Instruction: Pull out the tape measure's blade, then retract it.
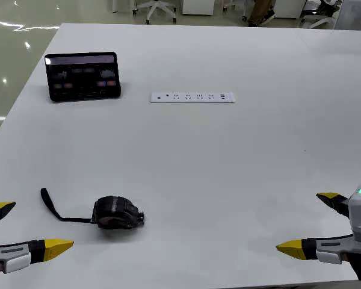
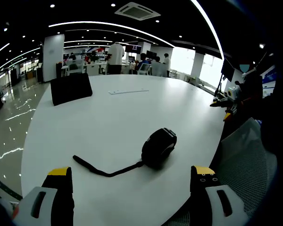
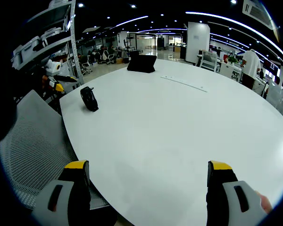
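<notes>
Left gripper [image 1: 29,227]: was spread, empty, near tape measure [image 1: 116,212].
Right gripper [image 1: 308,221]: was spread, empty.
Tape measure: lay on table [image 1: 228,156].

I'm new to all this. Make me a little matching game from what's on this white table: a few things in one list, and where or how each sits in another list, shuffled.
Things:
1. tape measure
2. power strip
3. tablet
4. right gripper

Descriptions:
A. propped up at the far left, screen lit
B. white, lying flat toward the far side
C. jaws open, yellow tips, at the near right
D. black, near left, with its strap trailing to the left

Pairs: 1-D, 2-B, 3-A, 4-C.
</notes>
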Available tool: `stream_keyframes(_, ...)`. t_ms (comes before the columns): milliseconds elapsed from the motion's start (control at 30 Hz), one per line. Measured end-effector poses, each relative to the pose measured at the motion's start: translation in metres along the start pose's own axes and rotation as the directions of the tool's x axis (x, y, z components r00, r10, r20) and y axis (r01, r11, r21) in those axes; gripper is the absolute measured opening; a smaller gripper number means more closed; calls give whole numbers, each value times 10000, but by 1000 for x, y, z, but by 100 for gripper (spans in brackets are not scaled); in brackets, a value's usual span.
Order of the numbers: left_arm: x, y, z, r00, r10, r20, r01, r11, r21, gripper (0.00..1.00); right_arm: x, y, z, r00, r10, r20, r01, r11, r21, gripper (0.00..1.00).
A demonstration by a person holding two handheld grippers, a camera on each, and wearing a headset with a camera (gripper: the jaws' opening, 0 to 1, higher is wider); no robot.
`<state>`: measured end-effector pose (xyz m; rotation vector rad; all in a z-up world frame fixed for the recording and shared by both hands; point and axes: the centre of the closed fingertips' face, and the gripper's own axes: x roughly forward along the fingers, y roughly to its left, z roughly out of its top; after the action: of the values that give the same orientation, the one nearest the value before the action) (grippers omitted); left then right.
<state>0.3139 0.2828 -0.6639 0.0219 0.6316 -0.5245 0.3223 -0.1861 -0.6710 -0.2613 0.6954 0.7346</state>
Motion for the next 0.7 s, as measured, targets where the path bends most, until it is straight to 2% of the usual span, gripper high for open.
stream_keyframes(400, -1, 1, 0, 10000, 2, 75, -2, 10000, -3, 100, 1, 1, -3, 9999, 41, -128, -41, 10000, -5, 98)
stream_keyframes(533, -1, 2, 1, 10000, -32, 93, 32, 10000, -3, 100, 1, 0, -2, 10000, -25, -59, 25, 10000, -45, 100)
stream_keyframes(700, 3, 1, 6, 9995, -191, 237, 181, 9989, 441, 100, 4, -1, 2, 10000, -24, 3, 24, 9999, -146, 100)
